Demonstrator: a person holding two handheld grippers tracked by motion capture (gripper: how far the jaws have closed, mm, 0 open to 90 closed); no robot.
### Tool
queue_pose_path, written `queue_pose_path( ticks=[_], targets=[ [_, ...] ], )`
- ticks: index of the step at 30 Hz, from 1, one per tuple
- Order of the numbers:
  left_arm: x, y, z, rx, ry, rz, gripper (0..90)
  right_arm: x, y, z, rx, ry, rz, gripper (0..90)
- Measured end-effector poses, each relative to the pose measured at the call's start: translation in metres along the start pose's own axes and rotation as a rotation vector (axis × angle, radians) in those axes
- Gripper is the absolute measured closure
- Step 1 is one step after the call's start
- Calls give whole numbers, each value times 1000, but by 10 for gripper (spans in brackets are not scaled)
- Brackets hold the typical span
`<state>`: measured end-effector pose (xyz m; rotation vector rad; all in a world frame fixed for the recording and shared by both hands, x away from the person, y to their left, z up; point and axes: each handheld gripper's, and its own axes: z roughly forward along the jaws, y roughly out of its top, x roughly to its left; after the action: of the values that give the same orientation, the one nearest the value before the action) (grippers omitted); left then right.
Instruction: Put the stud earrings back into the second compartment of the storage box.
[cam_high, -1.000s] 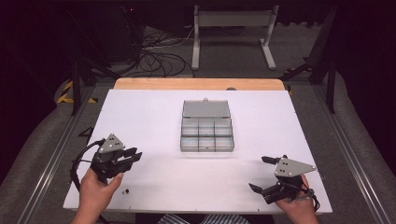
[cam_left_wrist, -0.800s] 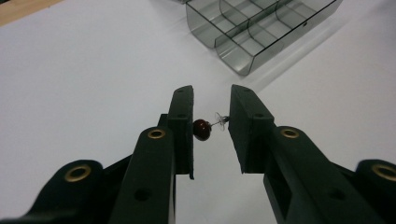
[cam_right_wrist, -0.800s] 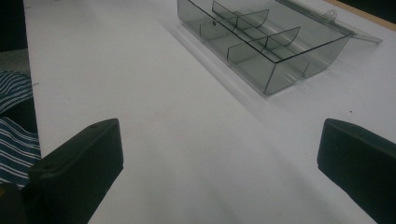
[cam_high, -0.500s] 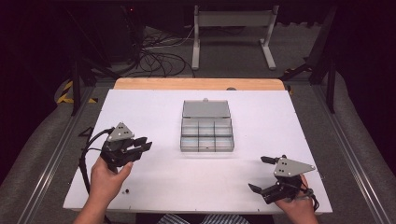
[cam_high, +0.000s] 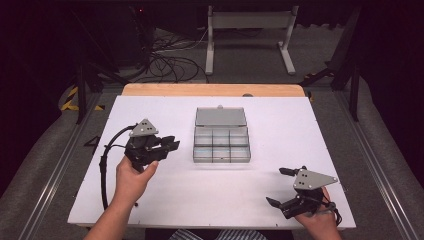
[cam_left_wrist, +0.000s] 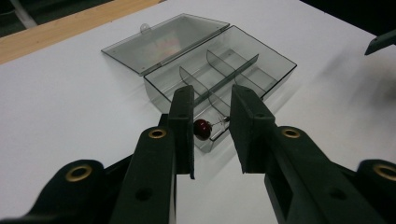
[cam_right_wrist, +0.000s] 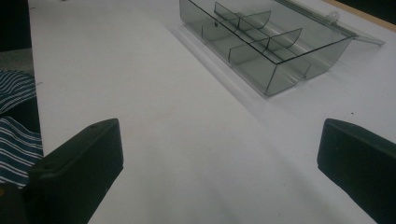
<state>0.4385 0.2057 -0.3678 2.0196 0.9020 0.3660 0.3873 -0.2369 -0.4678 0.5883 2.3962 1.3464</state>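
A clear grey box (cam_high: 221, 150) with several compartments lies mid-table, its lid (cam_high: 220, 116) folded flat behind it. My left gripper (cam_high: 171, 144) hovers just left of the box and points at it. In the left gripper view its jaws (cam_left_wrist: 212, 107) stand narrow, and a small red bead on a silver pin (cam_left_wrist: 201, 128) spans the gap between the pads, with the box (cam_left_wrist: 243, 74) beyond. My right gripper (cam_high: 276, 186) rests near the table's front right corner, its jaws spread wide with nothing between them (cam_right_wrist: 219, 140). The box (cam_right_wrist: 261, 42) lies ahead of it.
The white table top (cam_high: 300, 125) ends in a wooden strip (cam_high: 215, 90) at the far edge. Beyond it on the dark floor are a metal stand (cam_high: 247, 20) and loose cables (cam_high: 165, 65). A cable loops from the left gripper along the forearm.
The left hand has carried its gripper away from the front left of the table, forward and right toward the box. The right gripper has stayed where it was.
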Motion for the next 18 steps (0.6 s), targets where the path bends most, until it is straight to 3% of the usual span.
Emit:
queue_pose_path(
  ticks=[13, 18],
  targets=[
    [-7, 19, 37, -9, -10, 42, 714, 0, 0, 0, -2, 8, -3, 9],
    [-10, 24, 54, -8, -23, 35, 713, 0, 0, 0, -3, 12, -2, 9]
  ],
)
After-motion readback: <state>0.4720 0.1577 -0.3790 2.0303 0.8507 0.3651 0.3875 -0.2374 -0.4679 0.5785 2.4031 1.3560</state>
